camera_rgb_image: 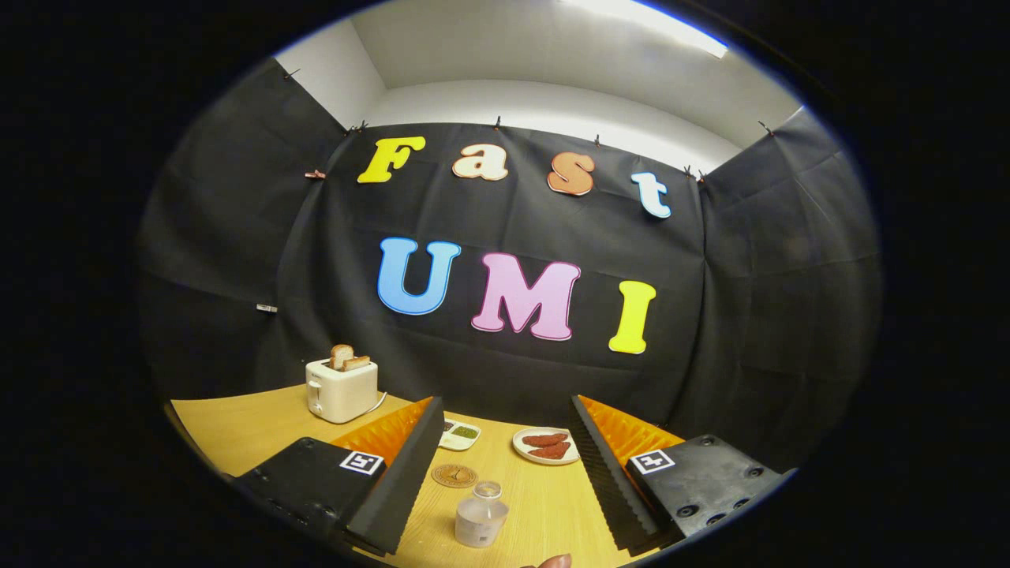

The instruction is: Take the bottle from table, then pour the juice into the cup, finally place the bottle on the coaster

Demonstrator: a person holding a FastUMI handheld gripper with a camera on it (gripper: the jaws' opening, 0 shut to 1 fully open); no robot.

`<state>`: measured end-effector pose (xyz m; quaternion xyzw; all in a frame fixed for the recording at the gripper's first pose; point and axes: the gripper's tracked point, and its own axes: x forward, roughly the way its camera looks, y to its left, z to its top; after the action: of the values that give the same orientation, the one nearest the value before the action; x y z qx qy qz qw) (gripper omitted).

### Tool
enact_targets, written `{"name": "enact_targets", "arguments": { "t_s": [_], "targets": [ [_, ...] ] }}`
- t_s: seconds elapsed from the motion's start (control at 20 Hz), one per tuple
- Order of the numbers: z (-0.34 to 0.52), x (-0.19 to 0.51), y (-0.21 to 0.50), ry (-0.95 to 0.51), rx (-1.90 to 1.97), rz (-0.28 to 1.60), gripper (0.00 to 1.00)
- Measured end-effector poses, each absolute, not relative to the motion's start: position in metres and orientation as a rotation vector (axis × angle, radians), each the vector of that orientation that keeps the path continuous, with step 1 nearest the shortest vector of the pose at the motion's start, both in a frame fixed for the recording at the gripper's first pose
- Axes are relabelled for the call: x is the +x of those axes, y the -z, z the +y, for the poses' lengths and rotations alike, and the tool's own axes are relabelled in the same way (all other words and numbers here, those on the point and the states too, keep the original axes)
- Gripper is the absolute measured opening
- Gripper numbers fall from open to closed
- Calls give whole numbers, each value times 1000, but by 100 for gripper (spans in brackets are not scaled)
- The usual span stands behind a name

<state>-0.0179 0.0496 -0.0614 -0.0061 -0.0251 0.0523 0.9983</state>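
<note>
- Booth: black cloth wall (505, 379) on three sides, pale ceiling above with a light strip. Work surface is a light wooden table (237, 430).
- Gripper (505, 465) sits low over the table, looking forward and roughly level; fingers wide apart, nothing between the pads, no contact with any object.
- Each finger (402, 473) runs back to a dark block carrying a square marker; the blocks are cut off at the lower rim of the view.
- Bottle (480, 514): small, clear, upright on the table, between the fingers, somewhat closer to the left one. Not touched by either. Contents hard to make out; it looks pale and cloudy. Cannot tell whether a cap is on.
- Coaster (454, 476): round, brown, flat on the table just beyond the bottle, close to the left finger's inner face.
- Small dish (460, 435) beyond the coaster, partly hidden by the left fingertip; something green in it, too small to identify.
- Plate (546, 446) with reddish pieces, beyond the bottle, just beside the right finger.
- Toaster (341, 388): white, far left on the table near the wall, two bread slices standing out of the top.
- A fingertip (552, 562) of a person shows at the near table edge, mostly cut off.
</note>
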Motion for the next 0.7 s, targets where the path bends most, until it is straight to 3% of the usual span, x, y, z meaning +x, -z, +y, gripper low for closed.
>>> {"name": "enact_targets", "arguments": {
  "t_s": [0.7],
  "targets": [
    [62, -5, 194, -127, 55, 72, 97]
  ]
}}
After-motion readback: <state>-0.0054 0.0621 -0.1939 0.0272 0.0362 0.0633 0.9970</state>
